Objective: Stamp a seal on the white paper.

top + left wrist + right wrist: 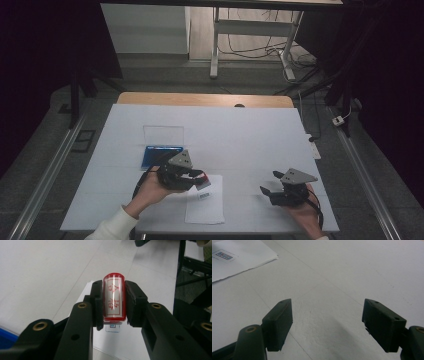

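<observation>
Left gripper [113, 305] clamped red stamp [114, 300] across barrel sides, just above paper sheet [205, 202]. Stamp looked light, rigid, glossy (likely slippery); mid-barrel hold suited it. Right gripper [327, 323] gaped wide, empty, right of sheet.

Lab: floor rails [45, 172], trailing cables [260, 50]

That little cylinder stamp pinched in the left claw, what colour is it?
The red cylindrical stamp has a clear body with red characters on a white panel; best seen in the left gripper view.
</observation>
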Tool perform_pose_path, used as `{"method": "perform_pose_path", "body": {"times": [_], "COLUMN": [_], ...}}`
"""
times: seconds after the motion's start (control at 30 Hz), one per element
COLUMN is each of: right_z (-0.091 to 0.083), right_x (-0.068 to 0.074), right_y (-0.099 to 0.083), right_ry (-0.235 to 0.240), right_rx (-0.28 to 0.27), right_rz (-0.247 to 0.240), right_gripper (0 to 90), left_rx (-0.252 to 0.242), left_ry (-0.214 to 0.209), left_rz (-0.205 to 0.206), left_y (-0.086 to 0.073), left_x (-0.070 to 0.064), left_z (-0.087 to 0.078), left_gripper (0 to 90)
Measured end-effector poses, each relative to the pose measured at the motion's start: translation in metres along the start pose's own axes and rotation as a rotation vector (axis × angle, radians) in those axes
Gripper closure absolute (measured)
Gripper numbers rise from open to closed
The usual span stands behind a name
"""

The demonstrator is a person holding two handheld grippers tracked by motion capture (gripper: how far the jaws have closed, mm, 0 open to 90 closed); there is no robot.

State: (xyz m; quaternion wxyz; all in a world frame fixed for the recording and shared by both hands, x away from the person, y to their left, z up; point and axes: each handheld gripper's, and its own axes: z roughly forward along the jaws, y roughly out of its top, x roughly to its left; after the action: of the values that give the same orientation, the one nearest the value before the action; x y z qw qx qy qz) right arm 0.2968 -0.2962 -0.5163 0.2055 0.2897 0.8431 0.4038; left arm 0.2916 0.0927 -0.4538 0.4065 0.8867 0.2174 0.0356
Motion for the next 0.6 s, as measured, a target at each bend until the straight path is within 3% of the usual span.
{"method": "perform_pose_path", "body": {"times": [0.6], "right_z": [0.0], "right_x": [0.0], "right_y": [0.0], "right_ry": [-0.002], "right_rx": [0.002], "right_rz": [0.0], "right_gripper": [24.1], "left_rx": [-0.056], "left_ry": [0.05], "left_rz": [-0.043], "left_y": [-0.005], "left_x": [0.016], "left_z": [-0.023], "left_gripper": [70.1]}}
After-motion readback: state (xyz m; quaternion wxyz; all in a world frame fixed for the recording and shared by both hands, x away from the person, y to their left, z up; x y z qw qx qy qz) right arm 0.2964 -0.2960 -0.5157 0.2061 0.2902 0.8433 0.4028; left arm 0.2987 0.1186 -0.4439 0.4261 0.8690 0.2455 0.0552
